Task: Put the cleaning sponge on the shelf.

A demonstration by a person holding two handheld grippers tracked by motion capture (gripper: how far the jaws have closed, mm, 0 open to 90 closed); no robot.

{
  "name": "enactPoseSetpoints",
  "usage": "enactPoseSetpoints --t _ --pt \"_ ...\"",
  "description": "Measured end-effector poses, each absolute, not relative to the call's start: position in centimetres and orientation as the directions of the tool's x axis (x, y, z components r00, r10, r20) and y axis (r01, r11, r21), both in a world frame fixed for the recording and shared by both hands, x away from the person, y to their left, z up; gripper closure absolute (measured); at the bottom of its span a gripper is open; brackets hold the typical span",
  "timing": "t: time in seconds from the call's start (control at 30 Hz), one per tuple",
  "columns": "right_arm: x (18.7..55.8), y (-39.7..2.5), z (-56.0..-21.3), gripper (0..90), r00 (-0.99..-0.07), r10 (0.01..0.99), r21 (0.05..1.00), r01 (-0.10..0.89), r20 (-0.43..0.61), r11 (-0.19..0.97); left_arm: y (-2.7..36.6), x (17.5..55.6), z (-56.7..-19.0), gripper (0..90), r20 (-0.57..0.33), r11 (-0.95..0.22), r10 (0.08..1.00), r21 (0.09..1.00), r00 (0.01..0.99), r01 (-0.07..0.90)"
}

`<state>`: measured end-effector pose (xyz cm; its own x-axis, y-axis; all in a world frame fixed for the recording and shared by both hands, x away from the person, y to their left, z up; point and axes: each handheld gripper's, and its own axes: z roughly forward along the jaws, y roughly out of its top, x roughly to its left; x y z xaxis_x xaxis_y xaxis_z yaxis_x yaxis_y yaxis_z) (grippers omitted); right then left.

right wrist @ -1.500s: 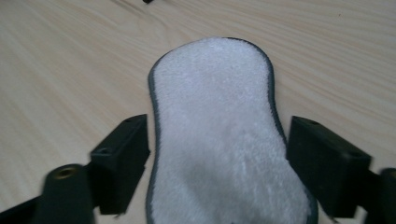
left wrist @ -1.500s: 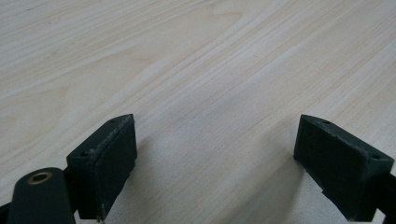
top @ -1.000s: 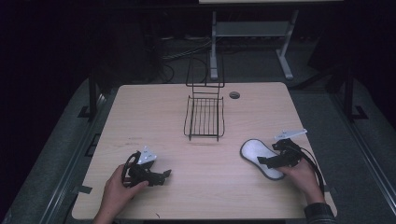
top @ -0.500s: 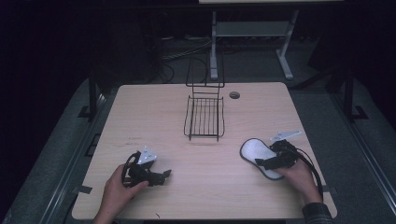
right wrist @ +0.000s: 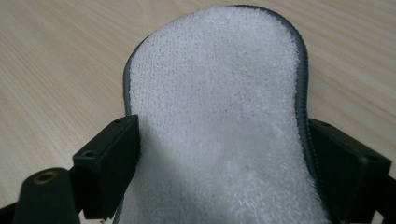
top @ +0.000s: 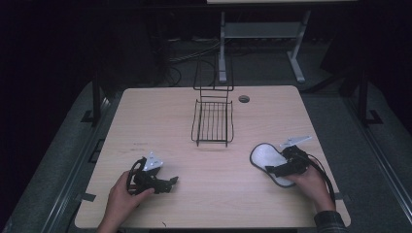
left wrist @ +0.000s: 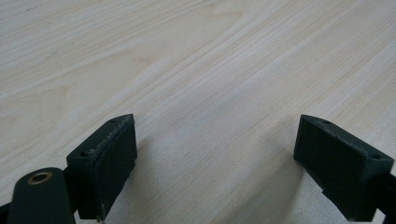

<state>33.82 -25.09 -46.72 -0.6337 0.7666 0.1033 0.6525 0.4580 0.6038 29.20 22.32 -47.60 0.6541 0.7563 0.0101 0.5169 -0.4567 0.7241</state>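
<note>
Nearest the person's edge of the tabletop (top: 209, 194), the left gripper (top: 167, 183) rests low on bare wood, well in from the front and left edges. In the left gripper view its fingers (left wrist: 105, 161) stand spread wide with nothing between them, only pale, fine-grained wood with long straight streaks. Open wood runs from it toward the middle and across to the right.

On the right side, at about the same depth, the right gripper (top: 273, 169) lies over a slipper insole (top: 265, 156), which lies flat on the wood, near the right edge and a little back from the front one. In the right gripper view the fingers (right wrist: 109, 161) are spread to either side of the insole's (right wrist: 219, 116) narrower part, close along its rims; whether they touch it I cannot tell. The insole is white and fuzzy like terry cloth, with a thin grey stitched border and a rounded end pointing away from the gripper.

Farther back, at the middle, stands a black wire rack (top: 213, 121), a slatted tray with an upright frame behind it, well apart from both grippers. Beyond it, a small round hole (top: 244, 99) sits near the far edge.
</note>
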Motion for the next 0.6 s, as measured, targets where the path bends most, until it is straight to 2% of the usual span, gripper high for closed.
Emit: enactPoseSetpoints --t 0.23,0.6 --pt "33.9 -25.2 -46.5 17.0 -0.635 0.765 0.602 0.654 0.106 0.459 22.3 29.2 -47.6 12.4 0.009 -0.456 0.757 0.724 0.654 0.517" --pt "33.6 -26.1 -45.6 31.1 -0.622 0.777 0.641 0.636 0.094 0.431 22.3 29.2 -47.6 12.4 0.008 -0.453 0.758 0.726 0.652 0.518"
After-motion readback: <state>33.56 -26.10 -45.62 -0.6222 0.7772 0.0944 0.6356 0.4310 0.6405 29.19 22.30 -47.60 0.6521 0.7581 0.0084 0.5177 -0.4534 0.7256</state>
